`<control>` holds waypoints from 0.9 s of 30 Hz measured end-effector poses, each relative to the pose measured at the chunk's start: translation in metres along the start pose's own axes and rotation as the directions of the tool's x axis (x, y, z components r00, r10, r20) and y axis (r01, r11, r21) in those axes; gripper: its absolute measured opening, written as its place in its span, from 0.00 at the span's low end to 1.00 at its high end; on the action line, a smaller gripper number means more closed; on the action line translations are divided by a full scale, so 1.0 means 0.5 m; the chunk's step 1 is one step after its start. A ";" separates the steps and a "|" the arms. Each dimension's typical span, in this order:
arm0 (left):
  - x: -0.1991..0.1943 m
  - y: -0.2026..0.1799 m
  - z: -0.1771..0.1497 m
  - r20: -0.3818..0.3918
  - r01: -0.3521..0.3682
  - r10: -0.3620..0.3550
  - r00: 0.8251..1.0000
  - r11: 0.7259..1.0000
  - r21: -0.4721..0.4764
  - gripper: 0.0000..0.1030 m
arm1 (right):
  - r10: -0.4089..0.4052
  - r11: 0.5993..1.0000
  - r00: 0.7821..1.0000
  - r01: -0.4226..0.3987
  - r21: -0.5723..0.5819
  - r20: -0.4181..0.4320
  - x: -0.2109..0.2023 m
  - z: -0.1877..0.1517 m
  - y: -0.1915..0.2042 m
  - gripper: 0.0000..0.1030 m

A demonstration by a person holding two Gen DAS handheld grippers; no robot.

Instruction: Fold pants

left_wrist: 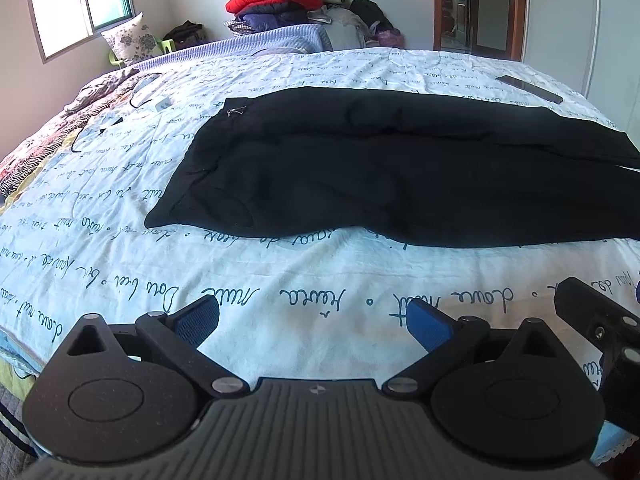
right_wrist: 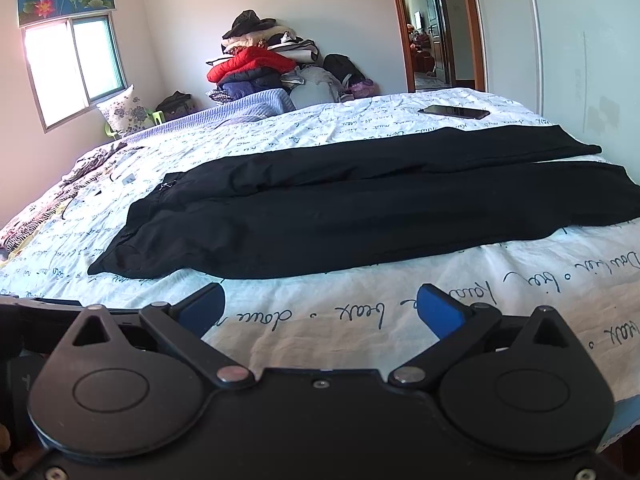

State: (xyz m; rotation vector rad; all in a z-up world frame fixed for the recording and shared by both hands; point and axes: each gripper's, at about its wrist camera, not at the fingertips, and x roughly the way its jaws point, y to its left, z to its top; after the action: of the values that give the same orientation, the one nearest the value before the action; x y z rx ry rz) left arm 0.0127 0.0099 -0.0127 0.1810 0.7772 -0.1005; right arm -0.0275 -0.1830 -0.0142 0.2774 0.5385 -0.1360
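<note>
Pants lie spread flat across the printed bedsheet, black and unfolded, waistband at the left and both legs running off to the right, side by side with a narrow strip of sheet showing between them near the cuffs. At the left, the left gripper hangs over bare sheet short of the near edge of the cloth, its blue pads spread wide and holding nothing. Further right, the right gripper waits the same way, fingers parted and empty, also just shy of the near leg.

The step in hand looks like the first fold, leg over leg. To do it well, the left should pinch the near corner of the waistband and the right the near cuff, taking only the near leg's layers. Lift both ends together, keep the cloth taut between them, and carry it across to line up with the far edge. The waistband's layering is hard to read in the dark fabric, so probably grip shallow. A phone lies beyond the far leg, clear of the fold.
</note>
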 end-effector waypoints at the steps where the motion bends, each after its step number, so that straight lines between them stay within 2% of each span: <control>1: 0.000 0.001 0.000 -0.001 0.000 0.000 1.000 1.000 -0.001 0.98 | 0.001 1.000 1.000 -0.001 -0.001 -0.001 0.001 0.001 0.001 1.00; 27: 0.004 0.002 0.000 -0.011 -0.001 0.001 1.000 1.000 -0.006 0.98 | 0.014 1.000 1.000 -0.014 -0.006 -0.012 0.013 -0.007 0.006 1.00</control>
State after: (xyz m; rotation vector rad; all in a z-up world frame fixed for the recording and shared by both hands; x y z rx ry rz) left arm 0.0142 0.0108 -0.0143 0.1768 0.7886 -0.0961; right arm -0.0234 -0.1792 -0.0198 0.2764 0.5487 -0.1197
